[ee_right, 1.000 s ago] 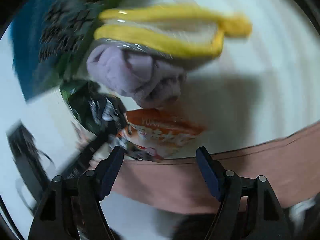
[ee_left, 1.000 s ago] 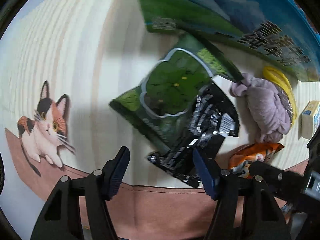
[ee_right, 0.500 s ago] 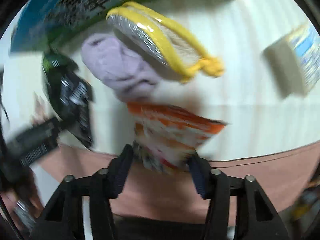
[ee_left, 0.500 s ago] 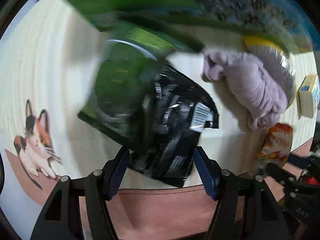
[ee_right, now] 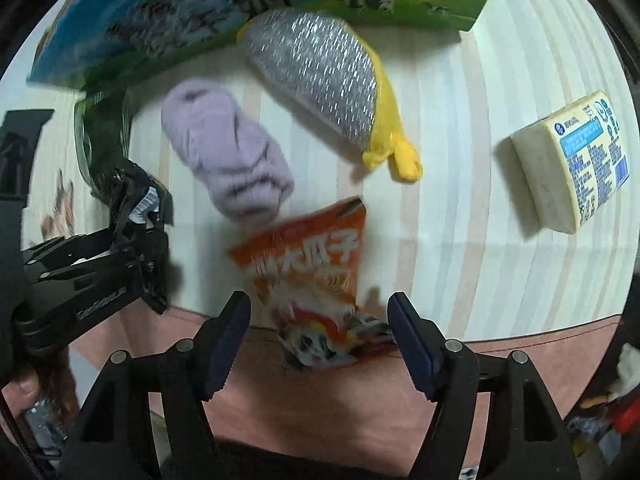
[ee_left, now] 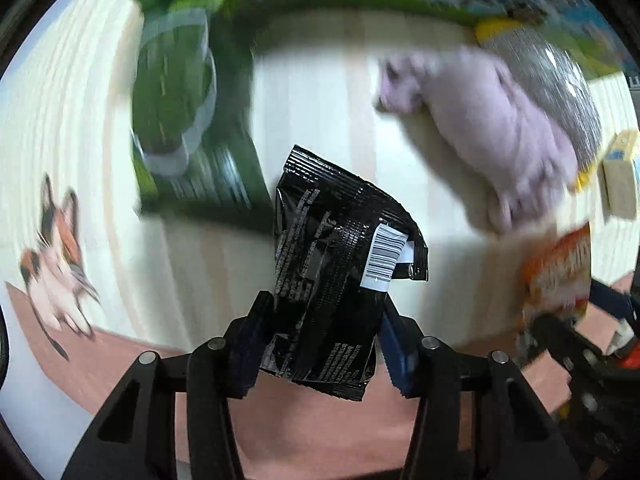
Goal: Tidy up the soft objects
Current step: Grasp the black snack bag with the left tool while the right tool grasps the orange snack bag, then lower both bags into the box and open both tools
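Two grippers: left gripper (ee_left: 324,340) jaws clamp the barcoded black packet (ee_left: 340,256); right gripper (ee_right: 318,340) jaws spread around the orange packet (ee_right: 308,272).

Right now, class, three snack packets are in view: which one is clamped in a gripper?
The black packet, barcode sticker showing, is pinched by the left gripper. The orange packet lies between the open right gripper; the green packet lies untouched.

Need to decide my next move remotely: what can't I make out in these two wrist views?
- Green packet: left view, motion blur, print unreadable.
- Black packet: lower end hidden between left gripper fingers.
- Orange packet: right view, blurred bottom; contact with right gripper unclear.
- Big printed box: cut off by the top edge.
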